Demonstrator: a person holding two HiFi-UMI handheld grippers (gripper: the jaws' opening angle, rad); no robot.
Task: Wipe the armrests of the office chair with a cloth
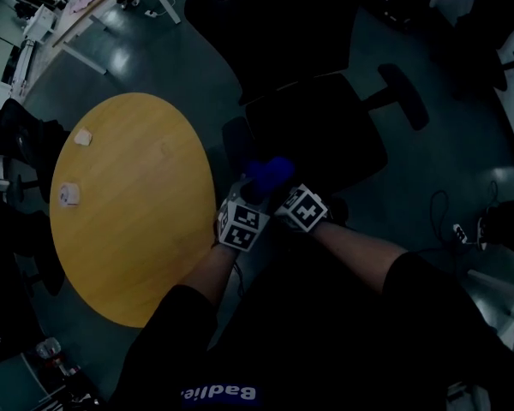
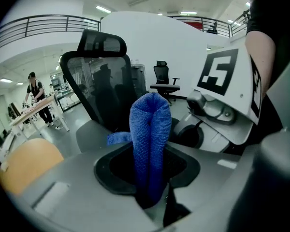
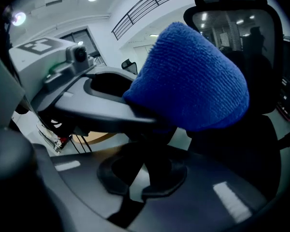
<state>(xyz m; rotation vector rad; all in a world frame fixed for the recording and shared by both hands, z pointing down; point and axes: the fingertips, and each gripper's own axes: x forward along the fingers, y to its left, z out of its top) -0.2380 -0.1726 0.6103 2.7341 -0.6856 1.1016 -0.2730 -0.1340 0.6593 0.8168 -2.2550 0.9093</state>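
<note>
The cloth (image 1: 270,171), a blue one, sits at the centre of the head view, just ahead of the two grippers and against the near edge of the black office chair (image 1: 317,135). It lies close to the dark armrest (image 1: 236,142) on the frame's left side of the seat; whether it touches that armrest cannot be told in the dim light. The other armrest (image 1: 403,97) juts toward the upper right, well apart from the cloth. In the left gripper view the left gripper (image 2: 150,178) is clamped on the cloth (image 2: 150,139), which stands up as a folded bundle in mid-frame, with the chair's mesh back (image 2: 101,81) behind it and the right gripper (image 2: 222,105) just beside it at the right. In the right gripper view the cloth (image 3: 193,81) fills the upper centre. The right gripper (image 3: 152,149) shows dark jaws with a pale sliver between them low down, their tips lost in shadow under the cloth, so I cannot tell its state. The round yellow table (image 1: 128,221) takes up the left of the head view, touching nothing held.
</note>
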